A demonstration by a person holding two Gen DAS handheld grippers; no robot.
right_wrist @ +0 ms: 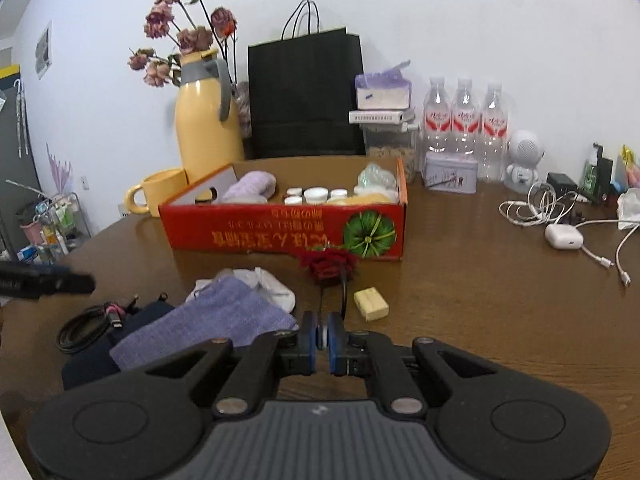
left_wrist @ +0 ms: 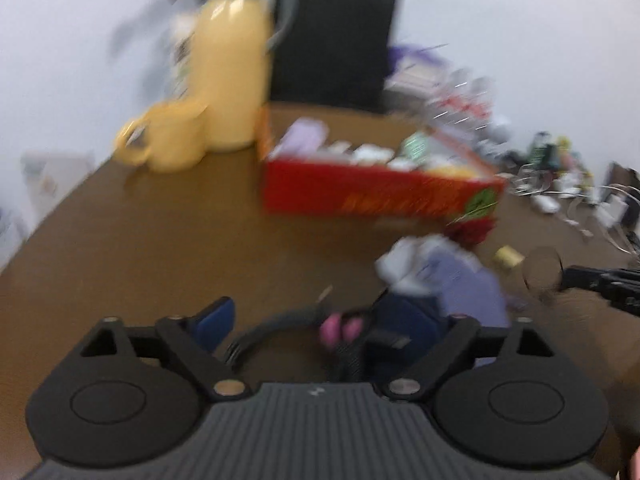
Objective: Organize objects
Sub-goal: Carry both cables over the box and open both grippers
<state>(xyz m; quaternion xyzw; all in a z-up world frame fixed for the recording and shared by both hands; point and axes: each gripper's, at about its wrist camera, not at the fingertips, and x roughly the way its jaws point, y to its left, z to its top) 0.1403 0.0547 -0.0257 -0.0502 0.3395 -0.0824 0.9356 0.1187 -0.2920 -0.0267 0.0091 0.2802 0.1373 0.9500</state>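
The brown surface (right_wrist: 480,300) stood against a white wall. Ahead of the right tool (right_wrist: 322,338) sat a red box (right_wrist: 280,232) bearing upside-down yellow characters, unreadable, and a green emblem. Red-labelled bottles (right_wrist: 464,120) stood beyond it. A purple cloth (right_wrist: 208,320) lay just left. The right tool was clenched, grasping nothing; the left tool (left_wrist: 320,320) was spread wide over a cable (left_wrist: 276,326).

The table (right_wrist: 480,300) looks like dark brown wood with a visible grain and a faint sheen. The red box (right_wrist: 280,232) is printed cardboard, slightly glossy. The lilac pouch (right_wrist: 216,316) is knitted cloth, soft and matt. The yellow jug (right_wrist: 204,136) has a smooth satin shell with a grey plastic collar. The bag (right_wrist: 304,96) is matt black paper. The water bottles (right_wrist: 464,120) are clear glossy plastic.
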